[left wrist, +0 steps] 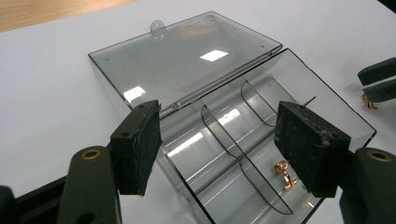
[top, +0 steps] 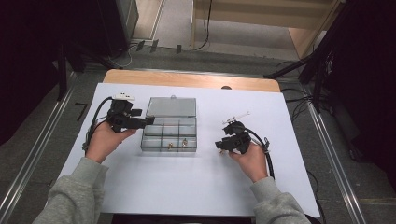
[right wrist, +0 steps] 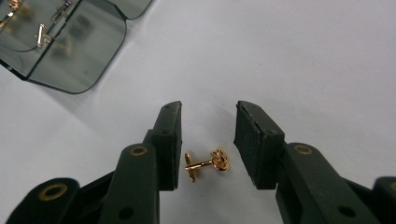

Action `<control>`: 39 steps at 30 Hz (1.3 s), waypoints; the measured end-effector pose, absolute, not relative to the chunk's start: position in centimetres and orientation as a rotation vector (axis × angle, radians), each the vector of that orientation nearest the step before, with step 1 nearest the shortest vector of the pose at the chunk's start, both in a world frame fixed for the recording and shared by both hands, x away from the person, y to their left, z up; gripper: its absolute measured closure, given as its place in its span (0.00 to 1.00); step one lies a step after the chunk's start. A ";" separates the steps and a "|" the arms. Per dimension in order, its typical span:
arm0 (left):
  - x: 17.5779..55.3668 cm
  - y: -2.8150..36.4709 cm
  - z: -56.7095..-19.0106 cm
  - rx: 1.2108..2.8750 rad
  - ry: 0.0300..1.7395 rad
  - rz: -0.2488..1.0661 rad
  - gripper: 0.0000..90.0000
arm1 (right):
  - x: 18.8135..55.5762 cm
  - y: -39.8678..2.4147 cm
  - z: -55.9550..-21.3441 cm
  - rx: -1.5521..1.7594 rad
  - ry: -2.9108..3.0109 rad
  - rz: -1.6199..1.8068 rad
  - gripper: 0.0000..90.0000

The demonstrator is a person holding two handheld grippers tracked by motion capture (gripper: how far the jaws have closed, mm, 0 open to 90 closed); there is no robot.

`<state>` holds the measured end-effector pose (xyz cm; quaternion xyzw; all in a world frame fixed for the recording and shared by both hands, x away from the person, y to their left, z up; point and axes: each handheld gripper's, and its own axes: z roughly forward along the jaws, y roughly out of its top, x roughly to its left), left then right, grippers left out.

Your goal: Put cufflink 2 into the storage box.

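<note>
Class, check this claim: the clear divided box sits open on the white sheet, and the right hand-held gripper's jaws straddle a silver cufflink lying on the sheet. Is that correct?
Not quite. The cufflink is gold, not silver, as the right gripper view shows. The rest holds: the clear divided box sits open on the white sheet, and the right hand-held gripper straddles the cufflink.

Only real obstacle on the table (top: pixel 154 186): the clear box (top: pixel 169 135), sitting left of centre, lid (top: pixel 171 107) flat open towards the far edge. Dividers inside split it into small compartments, tight for jaws; two near ones already hold gold pieces. Left gripper (top: pixel 148 121) sits over the box's left wall, blocking entry from that side. Right gripper (top: pixel 220 145) is low on the sheet right of the box, jaws apart around a loose cufflink (right wrist: pixel 206 164), not touching it. Bare gap between that gripper and the box. Near edge, far right corner and near left corner all free.
</note>
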<state>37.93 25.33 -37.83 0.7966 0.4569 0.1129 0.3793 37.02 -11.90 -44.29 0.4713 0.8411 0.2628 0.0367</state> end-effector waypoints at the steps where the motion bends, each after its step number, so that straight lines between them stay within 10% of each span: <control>1: 37.9 25.3 -37.8 2.036 1.167 0.286 0.36 | 37.0 -11.9 -44.3 1.447 2.582 0.801 0.70; 39: 38.3 24.5 -37.9 2.064 1.153 0.291 0.36 | 36.3 -11.4 -45.0 1.456 2.598 0.675 0.88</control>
